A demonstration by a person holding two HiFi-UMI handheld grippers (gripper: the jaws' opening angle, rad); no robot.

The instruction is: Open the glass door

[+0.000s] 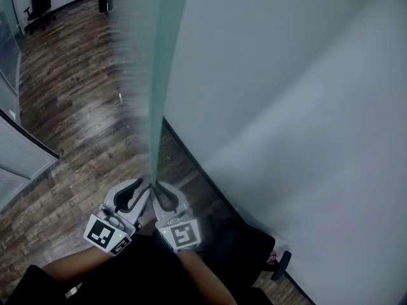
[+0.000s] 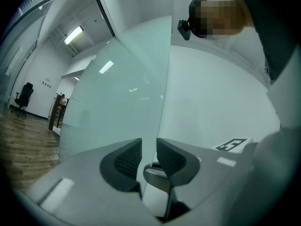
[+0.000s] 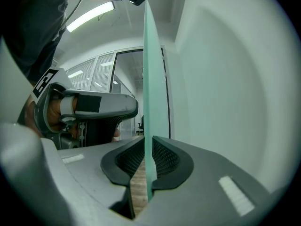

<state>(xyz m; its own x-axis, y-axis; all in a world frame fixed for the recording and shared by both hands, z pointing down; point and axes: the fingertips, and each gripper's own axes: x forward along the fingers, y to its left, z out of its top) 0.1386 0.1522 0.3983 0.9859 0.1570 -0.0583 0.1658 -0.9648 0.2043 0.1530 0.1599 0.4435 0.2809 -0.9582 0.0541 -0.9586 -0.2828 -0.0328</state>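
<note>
The glass door [image 1: 159, 75] shows edge-on as a greenish pane running down to my two grippers. My right gripper [image 1: 159, 189] has the door's edge [image 3: 151, 102] between its ribbed pads; in the right gripper view [image 3: 149, 161] both pads lie against the glass. My left gripper [image 1: 138, 189] sits close beside it on the left. In the left gripper view [image 2: 149, 157] the jaws stand apart with the pane's edge [image 2: 162, 102] in the gap and light showing beside it. The right gripper's tip [image 2: 157, 178] shows just below.
A white wall [image 1: 305, 107] runs close along the right of the door. Wood floor [image 1: 76, 107] spreads to the left, with glass partitions [image 1: 19, 151] and an office chair [image 1: 39, 2] far off. A black wheeled chair base [image 1: 254, 246] stands near my feet.
</note>
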